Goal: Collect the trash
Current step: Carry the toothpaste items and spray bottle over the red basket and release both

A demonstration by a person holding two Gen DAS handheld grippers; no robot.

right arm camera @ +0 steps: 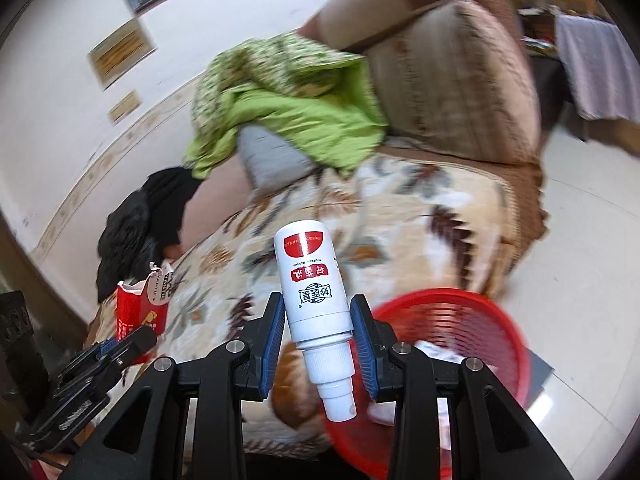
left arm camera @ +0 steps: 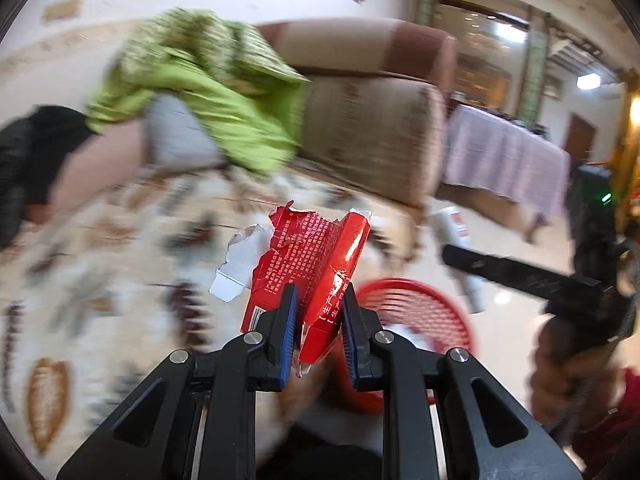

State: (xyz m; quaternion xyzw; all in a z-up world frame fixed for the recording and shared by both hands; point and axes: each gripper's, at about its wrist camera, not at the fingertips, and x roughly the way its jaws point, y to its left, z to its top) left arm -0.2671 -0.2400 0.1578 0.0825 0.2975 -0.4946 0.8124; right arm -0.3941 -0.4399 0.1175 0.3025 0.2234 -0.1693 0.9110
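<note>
the left gripper [left arm camera: 319, 322] pinches a torn red carton [left arm camera: 316, 268], blue pads pressed on its crumpled lower half, ragged top toward 12 o'clock. at 3 o'clock of it sits the red basket [left arm camera: 420, 312] on the floor, with the right gripper's white bottle beyond. the right gripper [right arm camera: 318, 326] clamps a white spray bottle [right arm camera: 310, 280], nozzle pointing back toward the camera. the red basket [right arm camera: 452, 332] lies at 3 o'clock of it, some white scraps inside. behind both, at 12 o'clock, a leaf-patterned sofa [right arm camera: 400, 216] carries a green cloth [right arm camera: 288, 96].
</note>
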